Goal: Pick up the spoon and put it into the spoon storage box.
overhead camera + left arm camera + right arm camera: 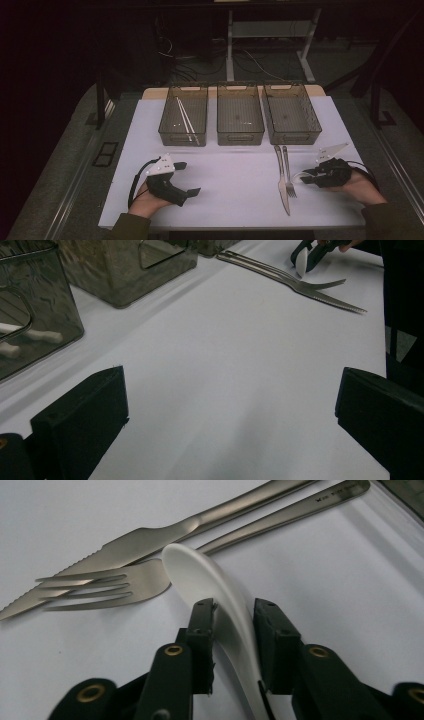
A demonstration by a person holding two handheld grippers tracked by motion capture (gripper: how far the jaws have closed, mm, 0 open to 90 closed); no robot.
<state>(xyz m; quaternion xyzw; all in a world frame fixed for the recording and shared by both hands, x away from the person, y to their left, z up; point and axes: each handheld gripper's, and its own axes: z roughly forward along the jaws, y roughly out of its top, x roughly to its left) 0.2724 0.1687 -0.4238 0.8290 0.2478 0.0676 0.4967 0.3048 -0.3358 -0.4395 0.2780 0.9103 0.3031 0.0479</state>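
At the right of the table my right gripper (306, 177) (234, 616) is shut on a white plastic spoon (197, 572) (297, 176), which stands on its edge between the pads with its bowl pointing at the cutlery. Just left of it a steel knife (281, 181) (150, 536) and a steel fork (288, 175) (100, 586) lie side by side on the white tabletop (235, 175). Low over the table at the left, my left gripper (189, 178) (230, 420) is wide open with nothing between its jaws. In the left gripper view, the fork (312, 286) and the right gripper (310, 254) show far off.
Three smoky clear bins stand in a row at the back: the left bin (182, 136) holds white chopsticks (186, 120), while the middle bin (240, 136) and the right bin (295, 136) look bare inside. The table edges run close to both hands.
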